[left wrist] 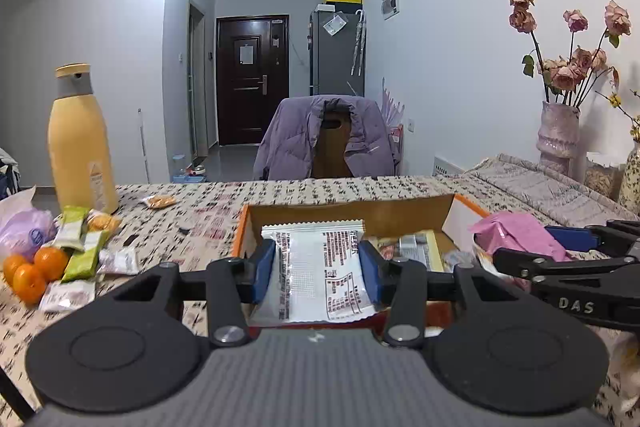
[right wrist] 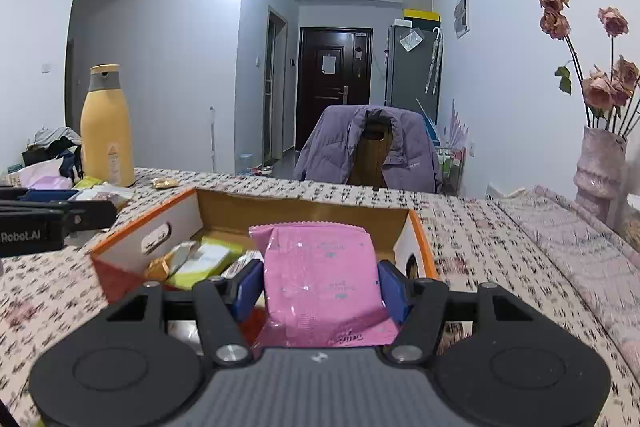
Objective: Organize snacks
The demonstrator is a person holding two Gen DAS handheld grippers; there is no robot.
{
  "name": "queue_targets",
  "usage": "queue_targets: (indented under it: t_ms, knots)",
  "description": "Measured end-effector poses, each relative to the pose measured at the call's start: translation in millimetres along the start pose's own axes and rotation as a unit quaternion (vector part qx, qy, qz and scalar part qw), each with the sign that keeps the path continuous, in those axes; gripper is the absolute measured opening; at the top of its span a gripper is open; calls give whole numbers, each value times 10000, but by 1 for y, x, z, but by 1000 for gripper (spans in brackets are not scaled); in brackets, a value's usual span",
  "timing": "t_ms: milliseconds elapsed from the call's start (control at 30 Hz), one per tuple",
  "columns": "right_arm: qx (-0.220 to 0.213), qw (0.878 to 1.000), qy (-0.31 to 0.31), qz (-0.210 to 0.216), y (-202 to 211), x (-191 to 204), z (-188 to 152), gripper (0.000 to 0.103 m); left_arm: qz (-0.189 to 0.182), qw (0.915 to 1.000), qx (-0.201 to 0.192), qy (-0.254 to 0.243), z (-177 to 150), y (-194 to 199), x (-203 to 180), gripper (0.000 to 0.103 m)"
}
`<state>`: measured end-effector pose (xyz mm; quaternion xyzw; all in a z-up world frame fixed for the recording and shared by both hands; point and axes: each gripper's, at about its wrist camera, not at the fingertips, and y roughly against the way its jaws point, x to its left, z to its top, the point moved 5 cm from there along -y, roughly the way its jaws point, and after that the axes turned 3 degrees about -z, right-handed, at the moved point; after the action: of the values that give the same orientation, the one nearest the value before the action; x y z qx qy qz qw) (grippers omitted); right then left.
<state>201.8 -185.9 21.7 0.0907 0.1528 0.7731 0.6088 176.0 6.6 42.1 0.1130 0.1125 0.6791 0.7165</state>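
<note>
Two snack packets, silver packet [left wrist: 320, 267] between left tongs [left wrist: 318, 267], pink packet [right wrist: 322, 279] between right tongs [right wrist: 320, 285].

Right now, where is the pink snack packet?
The pink snack packet is clamped between the right gripper pads, held above the open orange cardboard box; in the left wrist view it shows at the right edge beside that box.

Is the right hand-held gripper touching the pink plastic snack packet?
Touching: the right wrist view shows the right hand-held gripper with both blue pads pressed against the pink plastic snack packet.
</note>
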Motion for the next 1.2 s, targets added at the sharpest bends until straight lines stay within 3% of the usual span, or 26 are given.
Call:
queue_targets:
  t_ms: [400,667,900,933,967,1033,1067,1100,1200]
  knots:
    - [58,9998,-192,-67,-64,-2,26,61,-10,9998,69,166,26,-66,0,45]
    - [243,9990,-362,-76,-88,-10,14,61,41,9989,280,373,13,-98,15,45]
    - [331,9987,-379,-80,-89,-12,7,62,-2,9984,329,461,4,-100,20,49]
    - [329,9987,-384,-88,-89,-12,7,62,9,9984,327,469,4,-100,21,54]
    - [325,9987,-382,-82,-88,-13,7,64,25,9984,314,477,3,-99,21,66]
    - [280,9988,-393,-66,-86,-12,6,80,119,9984,226,497,3,-96,23,87]
    - [249,9989,-399,-64,-86,-12,6,95,163,9985,153,504,3,-94,23,98]
    - [221,9989,-404,-67,-85,-12,5,103,194,9984,83,520,4,-92,24,103]
    - [260,9986,-446,-88,-87,-14,2,103,239,9981,-1,563,5,-90,25,103]
